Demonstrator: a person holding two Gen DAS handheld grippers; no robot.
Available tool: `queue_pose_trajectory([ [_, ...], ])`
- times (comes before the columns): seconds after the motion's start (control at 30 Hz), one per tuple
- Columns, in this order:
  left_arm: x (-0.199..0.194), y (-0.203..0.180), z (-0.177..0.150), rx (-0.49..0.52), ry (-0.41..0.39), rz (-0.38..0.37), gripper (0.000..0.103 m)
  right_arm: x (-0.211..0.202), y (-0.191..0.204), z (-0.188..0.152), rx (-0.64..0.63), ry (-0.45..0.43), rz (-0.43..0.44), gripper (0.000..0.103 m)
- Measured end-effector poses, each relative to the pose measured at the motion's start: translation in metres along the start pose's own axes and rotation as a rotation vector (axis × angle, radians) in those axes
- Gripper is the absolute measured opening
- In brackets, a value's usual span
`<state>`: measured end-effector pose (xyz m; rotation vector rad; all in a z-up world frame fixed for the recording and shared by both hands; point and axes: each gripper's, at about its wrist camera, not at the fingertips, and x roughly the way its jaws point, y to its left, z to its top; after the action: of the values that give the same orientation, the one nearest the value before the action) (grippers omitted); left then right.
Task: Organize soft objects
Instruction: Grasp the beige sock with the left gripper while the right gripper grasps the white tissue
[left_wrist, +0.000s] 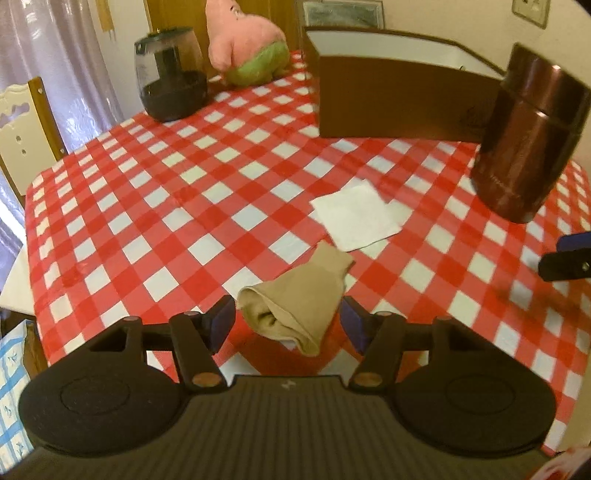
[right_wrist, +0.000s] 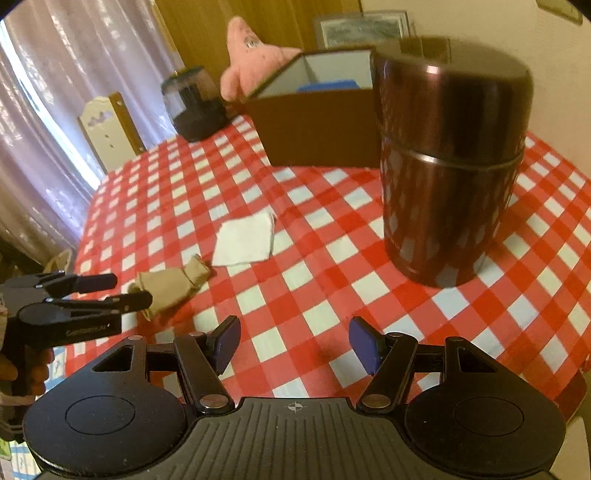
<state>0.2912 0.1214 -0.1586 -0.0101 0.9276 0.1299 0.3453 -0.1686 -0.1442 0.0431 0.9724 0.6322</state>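
Note:
A rolled beige sock (left_wrist: 295, 306) lies on the red-and-white checked tablecloth (left_wrist: 166, 192). My left gripper (left_wrist: 289, 325) is open and straddles the sock's near end, one blue pad on each side with a small gap. From the right wrist view the left gripper (right_wrist: 123, 291) reaches in at the left, just in front of the sock (right_wrist: 170, 284). A folded white cloth (left_wrist: 356, 216) lies just beyond the sock. My right gripper (right_wrist: 293, 345) is open over bare tablecloth with nothing between its fingers. A pink plush star (left_wrist: 243, 44) stands at the table's far edge.
An open brown box (right_wrist: 317, 129) with something blue (right_wrist: 328, 85) inside stands at the back. A tall brown canister (right_wrist: 450, 162) rises close ahead of the right gripper. A dark glass jar (left_wrist: 171, 74) stands at the back left, with a chair (left_wrist: 22, 122) beyond the table's left edge.

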Motion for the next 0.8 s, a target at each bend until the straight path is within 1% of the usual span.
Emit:
queue_pose_trajectory([
  [0.13, 0.015, 0.003, 0.001, -0.015, 0.016, -0.013, 0.060, 0.012, 0.000, 0.000, 0.011, 0.032, -0.011, 0.065],
  [0.23, 0.024, 0.003, 0.002, -0.020, 0.022, -0.021, 0.056, 0.018, -0.001, 0.001, 0.011, 0.043, -0.019, 0.065],
  [0.3, 0.028, 0.002, 0.003, -0.027, 0.024, -0.028, 0.051, 0.022, -0.002, 0.003, 0.013, 0.048, -0.021, 0.065],
  [0.37, 0.030, 0.001, 0.003, -0.028, 0.024, -0.031, 0.038, 0.026, -0.002, 0.005, 0.007, 0.049, -0.012, 0.065],
  [0.4, 0.031, 0.000, 0.003, -0.031, 0.026, -0.035, 0.034, 0.027, -0.001, 0.006, 0.000, 0.047, -0.005, 0.065],
  [0.47, 0.031, -0.002, 0.003, -0.035, 0.022, -0.049, 0.012, 0.032, 0.001, 0.010, -0.027, 0.038, 0.012, 0.065],
  [0.57, 0.025, -0.004, 0.002, -0.059, 0.013, -0.054, 0.010, 0.043, 0.006, 0.018, -0.072, 0.027, 0.038, 0.065],
  [0.67, 0.013, -0.002, 0.003, -0.115, -0.011, -0.042, 0.010, 0.056, 0.012, 0.027, -0.122, 0.022, 0.061, 0.065],
  [0.8, -0.001, 0.008, 0.008, -0.201, -0.044, 0.017, 0.010, 0.070, 0.019, 0.037, -0.199, -0.010, 0.081, 0.065],
])
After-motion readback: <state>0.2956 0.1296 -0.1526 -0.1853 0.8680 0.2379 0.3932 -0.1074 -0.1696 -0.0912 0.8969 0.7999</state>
